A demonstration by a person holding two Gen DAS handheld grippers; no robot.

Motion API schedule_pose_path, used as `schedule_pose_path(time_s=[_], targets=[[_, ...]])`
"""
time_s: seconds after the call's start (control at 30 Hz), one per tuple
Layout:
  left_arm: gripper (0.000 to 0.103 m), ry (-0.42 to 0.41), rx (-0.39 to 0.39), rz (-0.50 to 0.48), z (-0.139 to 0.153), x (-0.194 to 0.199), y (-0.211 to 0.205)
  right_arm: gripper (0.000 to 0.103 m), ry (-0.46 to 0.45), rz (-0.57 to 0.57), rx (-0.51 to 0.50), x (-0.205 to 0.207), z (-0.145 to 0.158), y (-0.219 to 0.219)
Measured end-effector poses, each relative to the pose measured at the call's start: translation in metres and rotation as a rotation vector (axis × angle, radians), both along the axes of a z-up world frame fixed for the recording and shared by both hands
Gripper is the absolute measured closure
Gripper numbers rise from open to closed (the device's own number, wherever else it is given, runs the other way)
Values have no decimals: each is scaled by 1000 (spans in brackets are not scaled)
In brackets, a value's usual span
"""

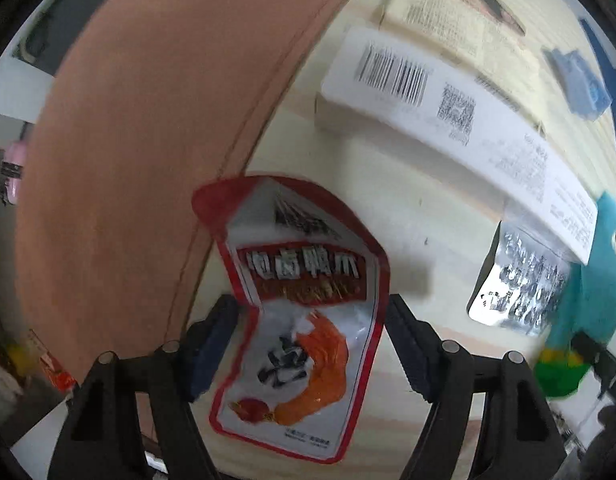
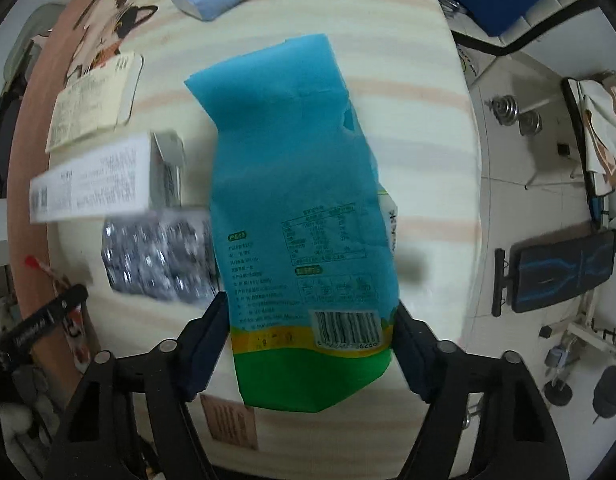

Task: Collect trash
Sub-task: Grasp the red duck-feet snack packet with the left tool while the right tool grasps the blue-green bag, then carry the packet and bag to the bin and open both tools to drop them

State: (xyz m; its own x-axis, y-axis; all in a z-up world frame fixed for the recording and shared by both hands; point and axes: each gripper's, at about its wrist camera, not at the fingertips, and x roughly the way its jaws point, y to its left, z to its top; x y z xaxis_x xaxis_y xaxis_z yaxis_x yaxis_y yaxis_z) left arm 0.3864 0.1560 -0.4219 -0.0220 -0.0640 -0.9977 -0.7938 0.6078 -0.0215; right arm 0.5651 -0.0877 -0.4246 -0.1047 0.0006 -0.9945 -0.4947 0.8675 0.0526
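We see the left gripper (image 1: 310,316) jaws pinching the red snack wrapper (image 1: 303,312), the right gripper (image 2: 310,320) jaws seemingly clamping the blue-green bag (image 2: 299,216), contact blurred, above the striped table (image 2: 420,128).

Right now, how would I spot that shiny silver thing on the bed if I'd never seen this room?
Start from the cream striped bed cover and find the long white carton with small print lying on it. Just below the carton, partly tucked behind the tall blue and green bag that the right claw holds, lies the silver blister sheet. It alone is crinkled, reflective foil with rows of bumps.
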Motion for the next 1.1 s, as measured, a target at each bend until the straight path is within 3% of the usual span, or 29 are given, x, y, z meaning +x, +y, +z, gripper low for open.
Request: schedule_pose_path(time_s=[0.17,0.3,0.5,0.77,1.1], targets=[[32,-27,31,-34,5,-9,-7,21,-58,10,-33,4,-9,2],[48,-44,58,-116,14,-10,-21,38,-95,-4,-37,10,-16,3],[50,-67,44,-127,22,-27,-37,52,-91,-43,38,2,-3,-8],[50,-156,41,-115,55,-61,-46,54,-80,-46,149,-23,25,-27],[50,-294,89,-194,124,-115,-54,55,-100,-42,253,-101,71,-29]])
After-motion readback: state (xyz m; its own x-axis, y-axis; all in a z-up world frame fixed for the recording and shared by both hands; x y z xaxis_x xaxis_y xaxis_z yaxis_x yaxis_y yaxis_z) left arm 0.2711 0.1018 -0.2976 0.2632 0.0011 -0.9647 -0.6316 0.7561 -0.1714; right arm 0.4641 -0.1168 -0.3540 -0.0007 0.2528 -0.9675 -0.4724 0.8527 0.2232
